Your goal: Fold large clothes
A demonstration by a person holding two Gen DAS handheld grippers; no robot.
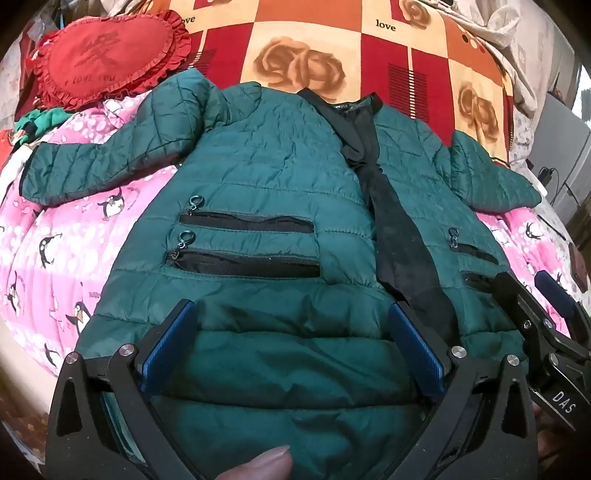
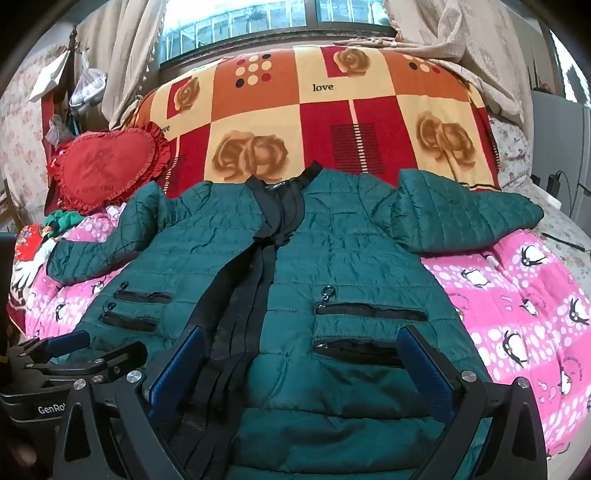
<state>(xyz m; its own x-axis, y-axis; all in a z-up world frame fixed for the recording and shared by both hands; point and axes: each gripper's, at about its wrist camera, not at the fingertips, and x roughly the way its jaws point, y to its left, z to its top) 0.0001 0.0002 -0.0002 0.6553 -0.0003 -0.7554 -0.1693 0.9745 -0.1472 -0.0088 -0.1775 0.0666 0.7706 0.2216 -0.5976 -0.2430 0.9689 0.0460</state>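
Note:
A dark green quilted jacket (image 1: 266,166) (image 2: 332,258) lies face up on the bed, with its collar at the far end. Its black front placket (image 1: 399,229) runs down the middle and both sleeves are spread out to the sides. Zip pockets sit on each front panel. My left gripper (image 1: 291,304) is open just above the hem on the jacket's left panel, with nothing pinched. My right gripper (image 2: 302,329) is open over the hem of the right panel, beside the placket. Each gripper shows at the edge of the other's view, the right gripper (image 1: 535,288) and the left gripper (image 2: 99,343).
A pink penguin quilt (image 1: 74,240) (image 2: 517,295) lies under the jacket. A folded rose-patterned blanket (image 1: 314,37) (image 2: 332,122) is behind the collar. A red heart pillow (image 1: 103,55) (image 2: 107,173) sits far left, by the left sleeve. Curtains and a window (image 2: 277,18) stand behind the bed.

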